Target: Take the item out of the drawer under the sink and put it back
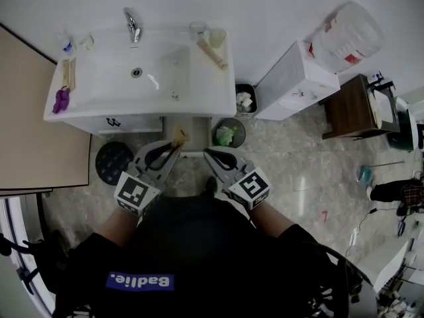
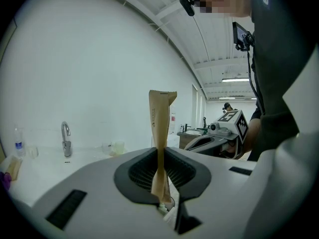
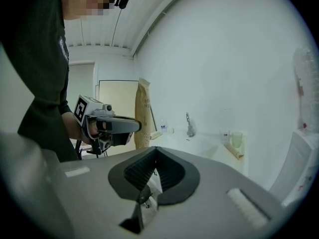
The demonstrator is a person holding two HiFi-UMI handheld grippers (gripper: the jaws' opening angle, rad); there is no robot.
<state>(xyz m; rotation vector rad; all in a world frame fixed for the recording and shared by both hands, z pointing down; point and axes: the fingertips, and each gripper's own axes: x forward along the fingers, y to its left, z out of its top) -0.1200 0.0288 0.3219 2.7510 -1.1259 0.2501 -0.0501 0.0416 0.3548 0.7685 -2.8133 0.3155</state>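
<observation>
While the person is facing the sink [image 1: 99,106], the head view is showing the left gripper [image 1: 177,146] grasping a tan paper packet [image 1: 180,136], which is sticking out at twelve o'clock over the grey drawer [image 1: 197,130]. The right gripper [image 1: 209,154] is hovering at three o'clock of it.

In the left gripper view, the packet [image 2: 160,133] is standing upright, pinched between the jaws.

In the right gripper view, the jaws are pressing together on nothing, and the packet [image 3: 142,114] is rising at eleven o'clock.
</observation>
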